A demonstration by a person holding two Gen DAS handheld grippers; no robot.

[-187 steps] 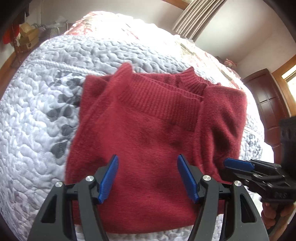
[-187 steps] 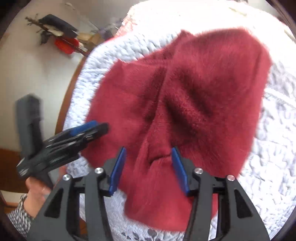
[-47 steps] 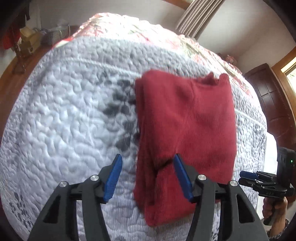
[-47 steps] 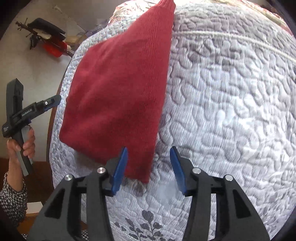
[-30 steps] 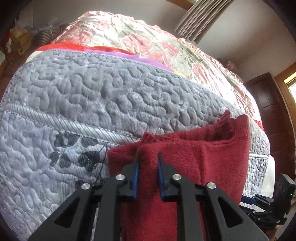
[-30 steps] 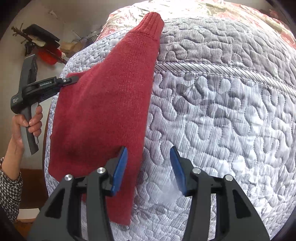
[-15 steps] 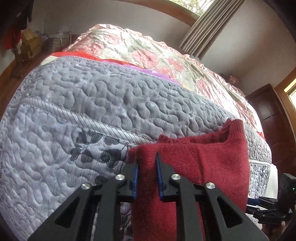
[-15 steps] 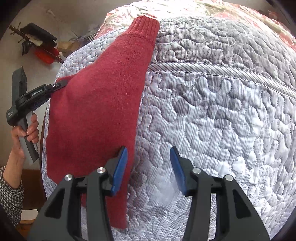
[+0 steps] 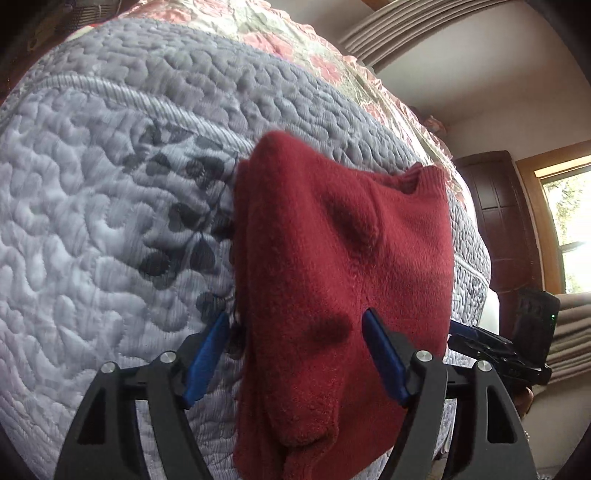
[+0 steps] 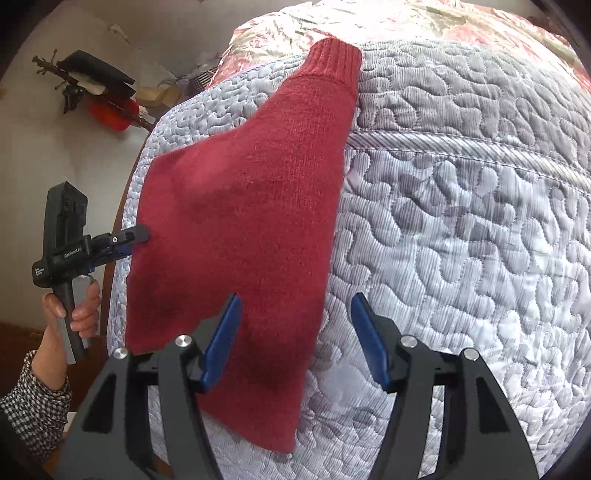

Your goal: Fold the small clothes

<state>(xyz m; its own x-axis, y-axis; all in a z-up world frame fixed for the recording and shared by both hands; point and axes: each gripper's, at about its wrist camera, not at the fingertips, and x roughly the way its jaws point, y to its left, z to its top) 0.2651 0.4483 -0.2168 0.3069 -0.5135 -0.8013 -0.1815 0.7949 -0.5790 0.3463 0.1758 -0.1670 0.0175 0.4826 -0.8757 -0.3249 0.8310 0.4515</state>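
Sweater (image 9: pixel 343 280), dark red knit, folded into a narrow stack, lying on the grey quilted bedspread (image 9: pixel 110 229) of a bed. One ribbed cuff or hem (image 10: pixel 334 61) points toward the far end of the bedspread, close to the floral quilt (image 10: pixel 388 18) beyond it. A raised hump shows at the sweater's far left corner in the left wrist view.

Left gripper (image 9: pixel 295 356): blue-padded fingers spread apart, one on each side of the sweater's near left portion, nothing clamped. In the right wrist view its tip (image 10: pixel 136 233) sits at the sweater's left edge, held by a hand (image 10: pixel 74 306) with a checked sleeve (image 10: pixel 33 406).

Right gripper (image 10: pixel 295 339): fingers apart, left finger above the sweater, right finger above the bare bedspread, straddling the sweater's right edge.

Dark wooden door (image 9: pixel 506 221) beyond the bedspread's right side.
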